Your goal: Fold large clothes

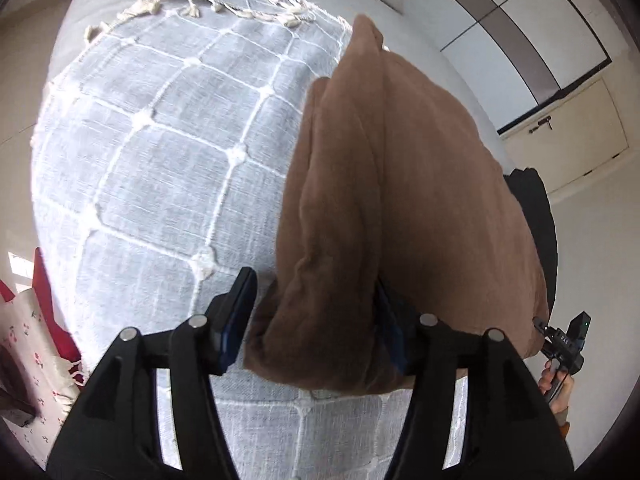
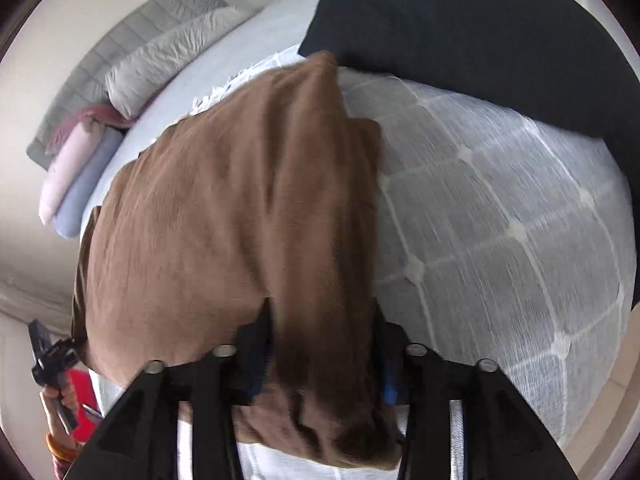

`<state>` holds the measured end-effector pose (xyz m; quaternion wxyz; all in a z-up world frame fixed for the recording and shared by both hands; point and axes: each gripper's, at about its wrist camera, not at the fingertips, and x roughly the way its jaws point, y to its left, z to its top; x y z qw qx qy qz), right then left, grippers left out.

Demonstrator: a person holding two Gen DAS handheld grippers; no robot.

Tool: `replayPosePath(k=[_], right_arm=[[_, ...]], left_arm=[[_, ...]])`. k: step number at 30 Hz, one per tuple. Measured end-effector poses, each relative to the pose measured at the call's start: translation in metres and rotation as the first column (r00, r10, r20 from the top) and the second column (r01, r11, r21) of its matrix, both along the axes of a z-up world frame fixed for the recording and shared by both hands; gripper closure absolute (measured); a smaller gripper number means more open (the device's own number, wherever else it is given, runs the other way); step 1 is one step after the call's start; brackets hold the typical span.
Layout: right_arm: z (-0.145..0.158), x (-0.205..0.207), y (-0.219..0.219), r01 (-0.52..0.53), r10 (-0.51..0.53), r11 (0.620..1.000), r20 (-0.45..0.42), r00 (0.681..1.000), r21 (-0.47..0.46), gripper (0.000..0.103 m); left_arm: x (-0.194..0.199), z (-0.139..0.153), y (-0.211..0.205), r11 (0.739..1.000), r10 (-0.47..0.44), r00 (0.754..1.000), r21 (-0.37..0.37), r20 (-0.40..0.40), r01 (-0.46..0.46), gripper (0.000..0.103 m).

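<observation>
A brown garment (image 1: 404, 200) is seen already doubled into a thick, several-layered bundle, so the fold is judged well advanced; the last fold and the setting down are judged still to be done. The bundle is held just over the checked throw (image 1: 160, 152), toward its near edge, its far tip pointing to the fringed far edge. In the left wrist view the left gripper (image 1: 316, 312) has the bundle's near end between its jaws: the right pad is buried in cloth, the left pad stands clear, so a firm clench cannot be told. In the right wrist view the right gripper (image 2: 322, 344) is closed on the other near fold, cloth filling the gap between both pads. The throw is spread on a bed with a pale sheet (image 2: 276, 24). A dark cloth (image 2: 480, 40) lies at the far right corner. Pillows (image 2: 172, 60) and rolled bedding (image 2: 76, 176) are stacked at the head end. White cupboard doors (image 1: 520, 40) are noted beyond the bed.
</observation>
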<state>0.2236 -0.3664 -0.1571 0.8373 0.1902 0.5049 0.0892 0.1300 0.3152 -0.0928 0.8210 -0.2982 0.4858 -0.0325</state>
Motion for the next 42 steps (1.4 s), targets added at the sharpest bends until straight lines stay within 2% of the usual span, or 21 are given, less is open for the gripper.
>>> replayPosePath(k=[3,5,8,9,11,13,15,18,20,22,23,25,26,27,28,29,30,31,35,39,42], right_arm=[[0.03,-0.014,-0.01,0.077,-0.074,0.996,0.085,0.994,-0.033,0.048],[0.063,-0.022,0.003,0.133,-0.108,0.985,0.204,0.973,-0.11,0.048],[0.088,-0.03,0.061,0.109,-0.039,0.975,0.335,0.941,-0.192,0.038],[0.091,-0.027,0.083,0.087,-0.001,0.972,0.367,0.93,-0.22,0.032],[0.091,-0.017,0.136,0.035,0.086,0.961,0.416,0.905,-0.275,0.028],[0.08,-0.002,0.188,-0.03,0.17,0.949,0.432,0.886,-0.313,0.028],[0.065,0.031,0.236,-0.094,0.239,0.934,0.409,0.881,-0.344,0.027],[0.039,0.066,0.285,-0.153,0.302,0.911,0.367,0.88,-0.383,0.027],[0.013,0.099,0.297,-0.205,0.329,0.903,0.301,0.895,-0.377,0.027],[-0.007,0.125,0.278,-0.231,0.312,0.915,0.216,0.925,-0.331,0.027],[-0.013,0.141,0.256,-0.237,0.291,0.937,0.198,0.936,-0.258,0.028],[-0.01,0.155,0.209,-0.219,0.252,0.962,0.216,0.943,-0.166,0.028],[-0.008,0.163,0.184,-0.164,0.211,0.962,0.21,0.955,-0.22,0.028],[-0.008,0.168,0.16,-0.1,0.164,0.948,0.194,0.967,-0.302,0.028],[-0.009,0.17,0.138,-0.068,0.134,0.941,0.183,0.974,-0.331,0.028],[-0.01,0.17,0.107,-0.022,0.079,0.948,0.169,0.982,-0.318,0.028],[-0.007,0.168,0.087,0.021,0.034,0.948,0.166,0.985,-0.319,0.028],[-0.003,0.163,0.064,0.106,-0.05,0.923,0.16,0.986,-0.369,0.028],[0.019,0.135,0.033,0.196,-0.133,0.891,0.177,0.975,-0.41,0.027],[0.051,0.09,0.067,0.138,-0.005,0.879,0.281,0.96,-0.457,0.027],[0.056,0.054,0.107,0.037,0.103,0.901,0.297,0.949,-0.432,0.022]], left_arm=[[-0.007,0.039,-0.001,0.987,0.056,0.996,0.149,0.076,-0.067,0.043],[-0.006,0.066,-0.016,0.971,0.054,0.984,0.219,0.169,-0.091,0.043],[0.015,0.092,-0.064,0.968,-0.039,0.965,0.248,0.258,-0.027,0.038],[0.024,0.095,-0.082,0.965,-0.069,0.96,0.263,0.27,-0.005,0.033],[0.047,0.089,-0.113,0.956,-0.12,0.95,0.291,0.29,0.031,0.028],[0.075,0.077,-0.15,0.937,-0.164,0.944,0.344,0.285,0.059,0.028],[0.107,0.06,-0.172,0.916,-0.185,0.948,0.395,0.26,0.071,0.028],[0.147,0.043,-0.182,0.892,-0.192,0.95,0.448,0.246,0.064,0.028],[0.175,0.029,-0.171,0.857,-0.209,0.957,0.509,0.204,0.078,0.028],[0.196,0.016,-0.143,0.824,-0.203,0.966,0.561,0.157,0.081,0.028],[0.203,0.011,-0.121,0.818,-0.188,0.972,0.57,0.144,0.074,0.027],[0.208,0.004,-0.076,0.855,-0.143,0.981,0.515,0.134,0.054,0.025],[0.211,-0.001,-0.054,0.848,-0.071,0.993,0.53,0.098,0.008,0.025],[0.212,-0.007,-0.031,0.862,0.004,0.998,0.506,0.061,-0.034,0.025],[0.207,-0.012,-0.011,0.893,0.057,0.997,0.445,0.043,-0.071,0.025],[0.201,-0.014,0.006,0.91,0.118,0.993,0.397,0.031,-0.121,0.026],[0.193,-0.013,0.017,0.915,0.164,0.986,0.369,0.022,-0.161,0.027],[0.185,-0.009,0.021,0.918,0.18,0.983,0.355,0.027,-0.178,0.027],[0.14,0.029,-0.007,0.909,0.126,0.984,0.383,0.128,-0.166,0.027],[0.091,0.057,-0.071,0.923,-0.005,0.98,0.378,0.199,-0.072,0.025],[0.072,0.048,-0.109,0.914,-0.08,0.981,0.406,0.178,0.001,0.022]])
